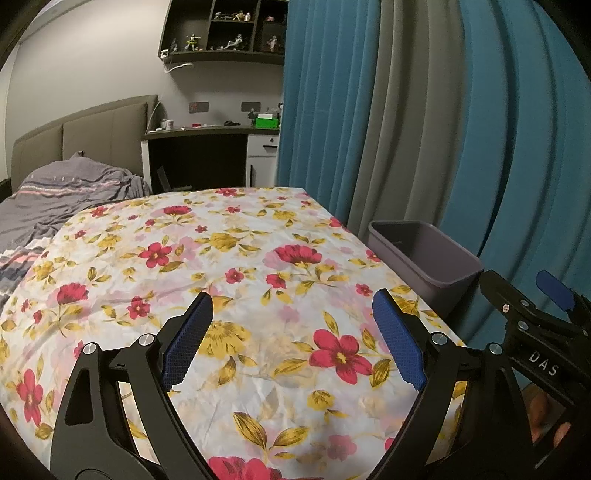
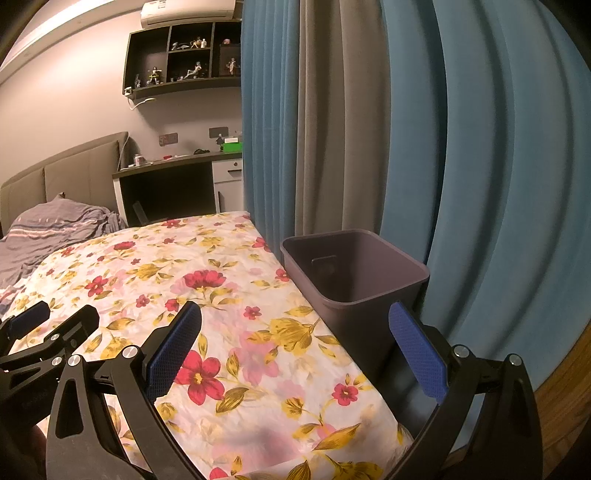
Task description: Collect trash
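Note:
A grey plastic bin (image 2: 354, 273) stands on the floor beside the right edge of a table covered with a floral cloth (image 2: 207, 295); it also shows in the left wrist view (image 1: 424, 254). I see nothing inside the part of the bin that shows. My left gripper (image 1: 293, 306) is open and empty above the cloth. My right gripper (image 2: 295, 317) is open and empty over the table's right edge, near the bin. No trash shows on the cloth. The right gripper (image 1: 532, 306) shows at the right of the left wrist view, and the left gripper (image 2: 40, 325) at the left of the right wrist view.
Blue and grey curtains (image 2: 406, 129) hang right behind the bin. A bed with a grey blanket (image 1: 59, 192) lies to the far left. A desk (image 1: 210, 147) and a wall shelf with figurines (image 1: 229, 33) are at the back.

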Available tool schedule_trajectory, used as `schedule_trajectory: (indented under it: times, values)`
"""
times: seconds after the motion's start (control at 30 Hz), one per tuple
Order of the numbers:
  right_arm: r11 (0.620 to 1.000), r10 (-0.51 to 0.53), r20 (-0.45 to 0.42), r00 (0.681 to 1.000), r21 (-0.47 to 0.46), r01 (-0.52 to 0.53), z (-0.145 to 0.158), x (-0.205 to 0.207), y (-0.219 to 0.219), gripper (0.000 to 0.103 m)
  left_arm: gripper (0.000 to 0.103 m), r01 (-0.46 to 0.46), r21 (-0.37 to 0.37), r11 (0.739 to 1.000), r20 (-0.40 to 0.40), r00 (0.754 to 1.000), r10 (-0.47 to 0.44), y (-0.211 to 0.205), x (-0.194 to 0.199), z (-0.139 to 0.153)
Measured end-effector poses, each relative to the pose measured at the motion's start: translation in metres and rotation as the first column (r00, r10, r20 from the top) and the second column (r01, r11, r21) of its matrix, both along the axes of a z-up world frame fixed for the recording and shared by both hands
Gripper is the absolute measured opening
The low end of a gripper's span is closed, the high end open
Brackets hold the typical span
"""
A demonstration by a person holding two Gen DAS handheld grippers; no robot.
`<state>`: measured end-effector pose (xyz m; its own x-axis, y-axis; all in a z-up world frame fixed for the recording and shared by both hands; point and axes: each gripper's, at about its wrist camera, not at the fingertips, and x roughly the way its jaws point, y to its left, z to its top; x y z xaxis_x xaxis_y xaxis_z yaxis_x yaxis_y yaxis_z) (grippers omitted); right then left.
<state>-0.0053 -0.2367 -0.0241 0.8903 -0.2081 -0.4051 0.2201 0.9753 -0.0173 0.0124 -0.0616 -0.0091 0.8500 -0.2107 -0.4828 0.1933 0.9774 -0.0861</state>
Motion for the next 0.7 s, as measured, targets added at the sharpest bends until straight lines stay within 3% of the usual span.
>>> schedule_trajectory:
  times: [0.7]
  values:
    - [1.0,0.0,0.0,1.0,0.003,0.0,0.0006,-0.0005,-0.001,0.097,0.087,0.0,0.003,1.0,0.001,1.0,0.0,-0.0015,-0.0008,0.0002]
